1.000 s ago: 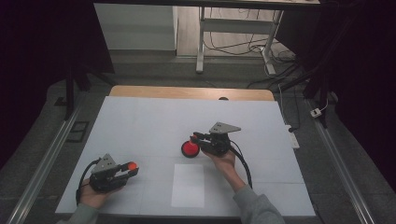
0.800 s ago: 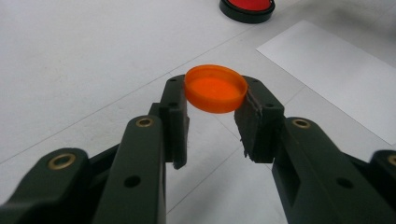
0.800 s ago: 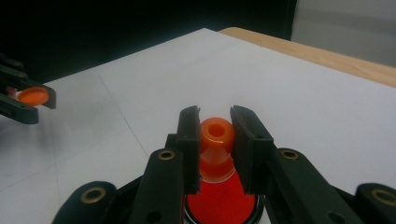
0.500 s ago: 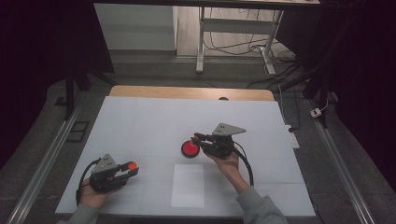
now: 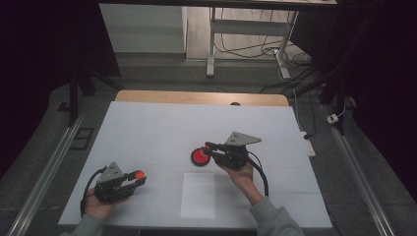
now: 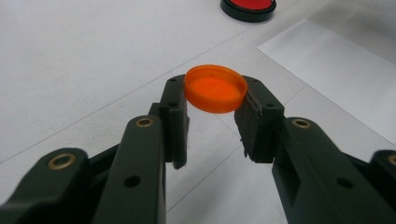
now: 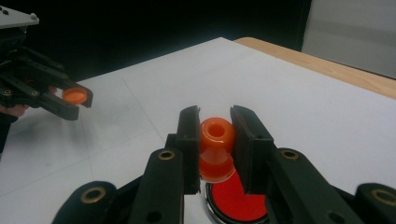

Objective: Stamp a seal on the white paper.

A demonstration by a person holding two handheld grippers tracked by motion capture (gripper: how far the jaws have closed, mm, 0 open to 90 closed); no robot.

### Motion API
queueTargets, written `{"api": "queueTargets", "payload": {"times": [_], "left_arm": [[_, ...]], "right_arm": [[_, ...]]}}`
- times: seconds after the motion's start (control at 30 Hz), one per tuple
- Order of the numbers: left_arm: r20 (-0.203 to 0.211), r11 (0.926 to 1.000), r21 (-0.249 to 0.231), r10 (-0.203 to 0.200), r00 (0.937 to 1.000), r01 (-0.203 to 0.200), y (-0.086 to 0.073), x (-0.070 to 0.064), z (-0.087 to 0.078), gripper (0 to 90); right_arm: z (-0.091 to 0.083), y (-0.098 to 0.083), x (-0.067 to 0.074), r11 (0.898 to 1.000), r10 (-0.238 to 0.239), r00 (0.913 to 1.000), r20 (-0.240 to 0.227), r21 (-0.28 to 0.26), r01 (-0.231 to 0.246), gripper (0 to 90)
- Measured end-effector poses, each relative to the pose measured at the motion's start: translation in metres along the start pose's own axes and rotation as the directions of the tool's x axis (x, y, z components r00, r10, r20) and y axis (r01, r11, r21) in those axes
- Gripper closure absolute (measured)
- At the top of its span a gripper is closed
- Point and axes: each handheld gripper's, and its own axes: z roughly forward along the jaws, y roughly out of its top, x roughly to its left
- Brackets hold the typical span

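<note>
My left gripper (image 6: 215,100) is shut on an orange round cap (image 6: 212,84), gripped by its rim, hollow side up, just above the table. In the high view this gripper (image 5: 137,178) sits at the near left with the cap (image 5: 139,174) at its tips. My right gripper (image 7: 215,122) is shut on a small orange bottle-shaped piece (image 7: 216,140) with a hole in its top. That piece hangs over a red disc with a black rim (image 7: 233,205). From above, the right gripper (image 5: 209,147) is at the table's middle, its tips over the red disc (image 5: 198,157).
A white paper sheet (image 5: 198,194) lies flat near the front edge, between the two hands, and shows to the right in the left gripper view (image 6: 341,70). The white tabletop (image 5: 162,128) ends in a wooden strip (image 5: 196,97) at the back. Table legs and cables stand beyond.
The right gripper has drifted slightly to the right while holding the orange piece. The left gripper and its cap have stayed in place.
</note>
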Motion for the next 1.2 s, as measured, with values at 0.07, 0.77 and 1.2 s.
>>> {"api": "queueTargets", "payload": {"times": [0.07,0.77,1.2], "left_arm": [[-0.001,1.0,-0.002,0.002,1.0,-0.002,0.0,0.0,0.0,65.1],[-0.001,1.0,0.004,0.008,1.0,-0.008,0.0,0.0,0.001,65.1],[0.003,0.9999,0.005,0.015,0.9999,-0.016,0.001,-0.002,0.002,65.1]], "right_arm": [[-0.001,-0.001,0.001,1.0,-0.001,1.0,0.0,0.004,0.001,72.6],[-0.024,-0.012,0.012,1.0,-0.011,0.9999,0.007,0.029,0.011,72.6],[-0.028,-0.02,0.019,0.999,-0.018,0.9998,-0.009,0.042,0.018,72.6]]}}
